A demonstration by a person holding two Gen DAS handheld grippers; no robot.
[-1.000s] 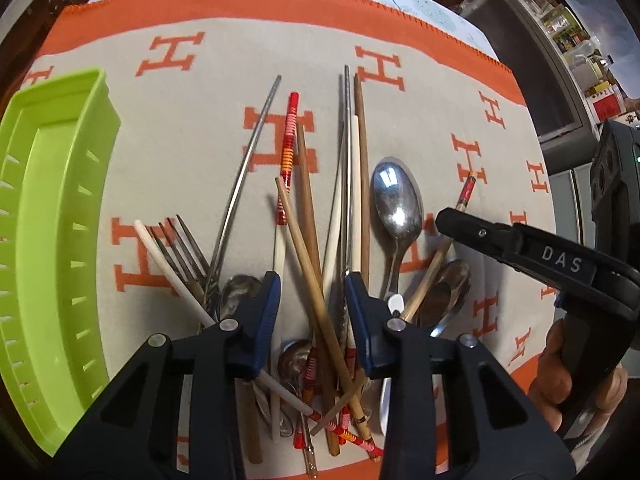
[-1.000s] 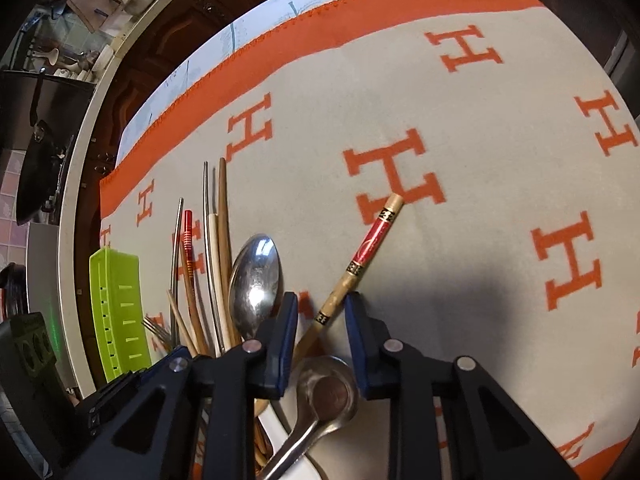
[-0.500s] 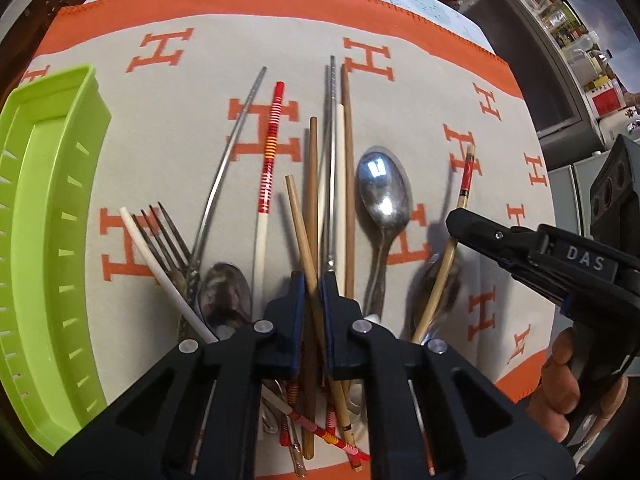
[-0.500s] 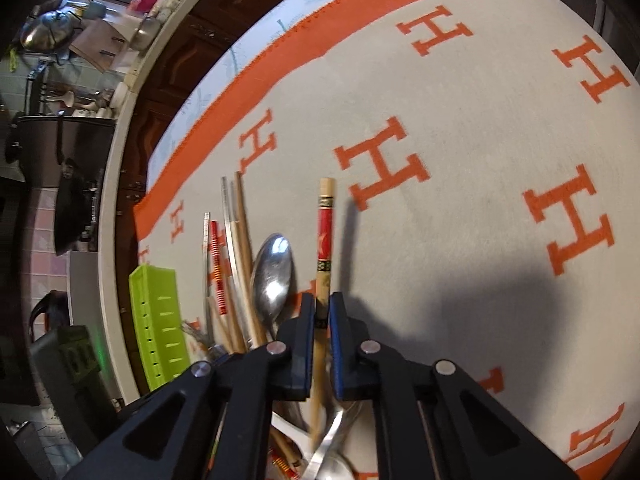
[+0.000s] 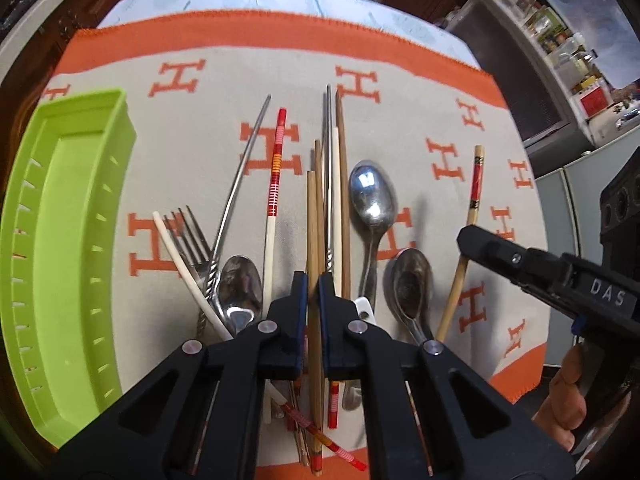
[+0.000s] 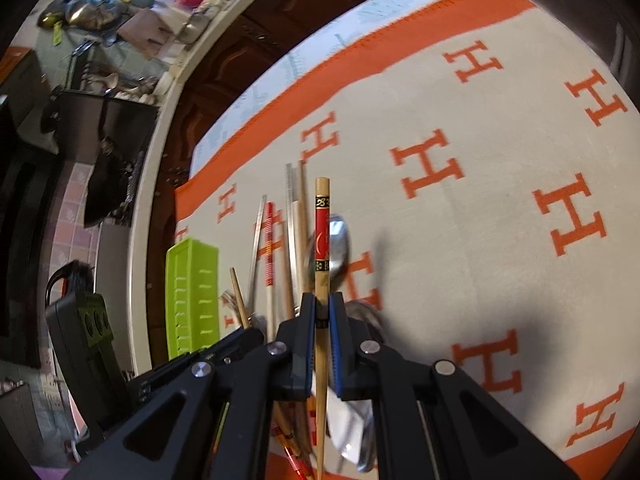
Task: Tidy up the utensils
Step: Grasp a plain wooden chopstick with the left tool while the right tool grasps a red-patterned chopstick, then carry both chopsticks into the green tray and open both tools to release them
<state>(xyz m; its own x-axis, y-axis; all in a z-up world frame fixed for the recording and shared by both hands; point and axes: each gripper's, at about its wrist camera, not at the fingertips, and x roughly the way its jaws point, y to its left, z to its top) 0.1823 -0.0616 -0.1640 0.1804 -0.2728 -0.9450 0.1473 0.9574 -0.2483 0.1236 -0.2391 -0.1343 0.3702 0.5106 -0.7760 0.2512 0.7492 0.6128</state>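
A pile of utensils lies on the grey and orange H-patterned cloth (image 5: 200,152): chopsticks, a fork (image 5: 192,236), a large spoon (image 5: 372,196) and smaller spoons. My left gripper (image 5: 313,280) is shut on a plain bamboo chopstick (image 5: 312,216) and holds it above the pile. My right gripper (image 6: 321,304) is shut on a red-topped bamboo chopstick (image 6: 321,232), which shows in the left wrist view as the chopstick (image 5: 476,184) lifted off the cloth. The right gripper (image 5: 468,242) sits to the right of the pile there.
A lime green slotted tray (image 5: 64,240) stands at the left of the cloth, also seen as the tray (image 6: 192,292) in the right wrist view. A hand (image 5: 568,396) holds the right gripper's handle. Kitchen counters with pots lie beyond the table edge.
Both grippers went from open to shut, each on a chopstick, and both have risen. The red-topped chopstick swung from slanted to straight along the right fingers.
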